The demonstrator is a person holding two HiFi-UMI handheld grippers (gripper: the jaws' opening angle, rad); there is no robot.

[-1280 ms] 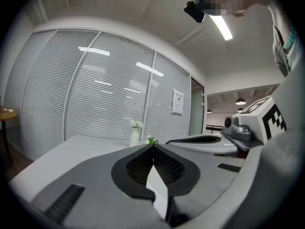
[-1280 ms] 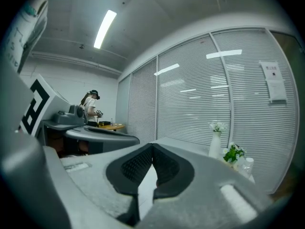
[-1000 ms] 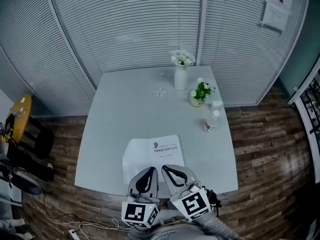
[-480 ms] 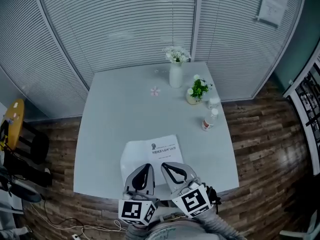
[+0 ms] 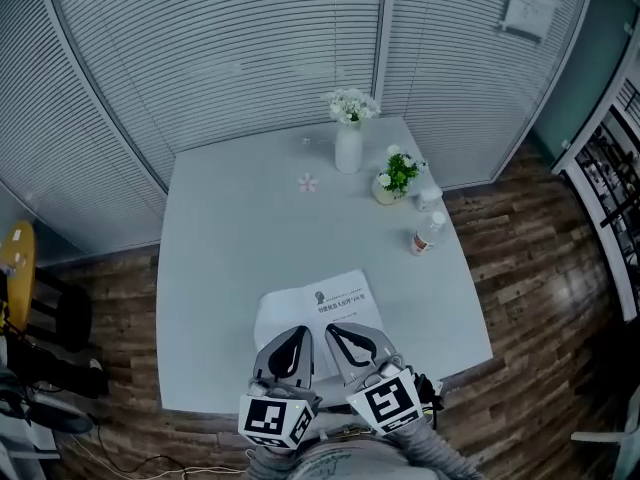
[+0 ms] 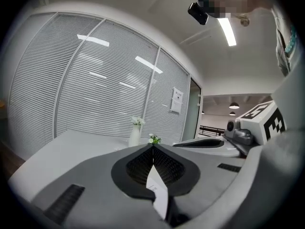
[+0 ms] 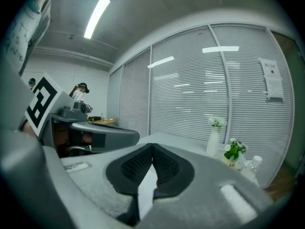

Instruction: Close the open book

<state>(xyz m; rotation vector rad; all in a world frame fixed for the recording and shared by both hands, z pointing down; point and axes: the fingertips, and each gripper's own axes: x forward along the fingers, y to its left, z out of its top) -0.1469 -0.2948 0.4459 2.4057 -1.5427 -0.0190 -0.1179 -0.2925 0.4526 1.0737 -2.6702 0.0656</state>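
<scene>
Our left gripper (image 5: 298, 334) and right gripper (image 5: 334, 330) sit side by side, each with jaws pressed together on nothing. Their tips are over the near edge of the open book (image 5: 340, 296), which lies at six o'clock on the table (image 5: 230, 238).

Both the left gripper (image 5: 298, 332) and the right gripper (image 5: 333, 328) now reach a little farther in over the near edge of the open book (image 5: 342, 293) than a second ago, side by side. The head view has swung too, so the table (image 5: 230, 238) under the book looks turned, with its corner to the right of the book drawn up the frame. The yellow stool (image 5: 14, 260) far left of the book is now half cut off.
</scene>
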